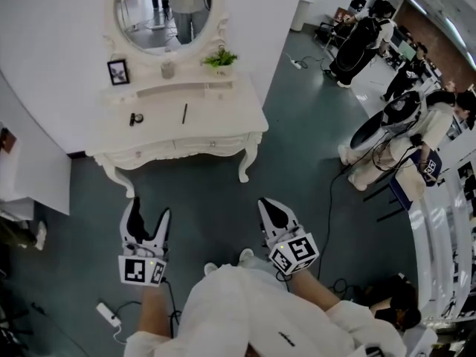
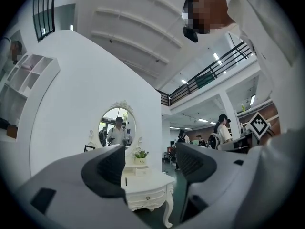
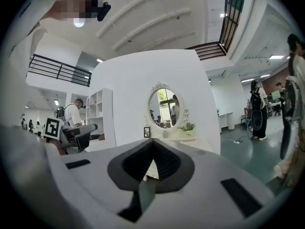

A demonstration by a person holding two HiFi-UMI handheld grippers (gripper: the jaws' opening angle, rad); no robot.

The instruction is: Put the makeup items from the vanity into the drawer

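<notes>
My left tool (image 1: 149, 208) hangs released and empty and my right tool (image 1: 269, 207) is clenched on nothing, both well short of the desk (image 1: 230, 104). The makeup stick (image 1: 184, 113) and small case (image 1: 134, 117) lie on its top. I reckon a clumsy pinch could roll the stick off.

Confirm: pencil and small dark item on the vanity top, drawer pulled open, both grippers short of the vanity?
No: the drawer is shut, front flush, per the head view. Pencil and small dark item do lie on the vanity top; left gripper and right gripper are short of it.

Lab hall w/ workstations (image 1: 405, 50) (mezzanine (image 2: 209, 73))
</notes>
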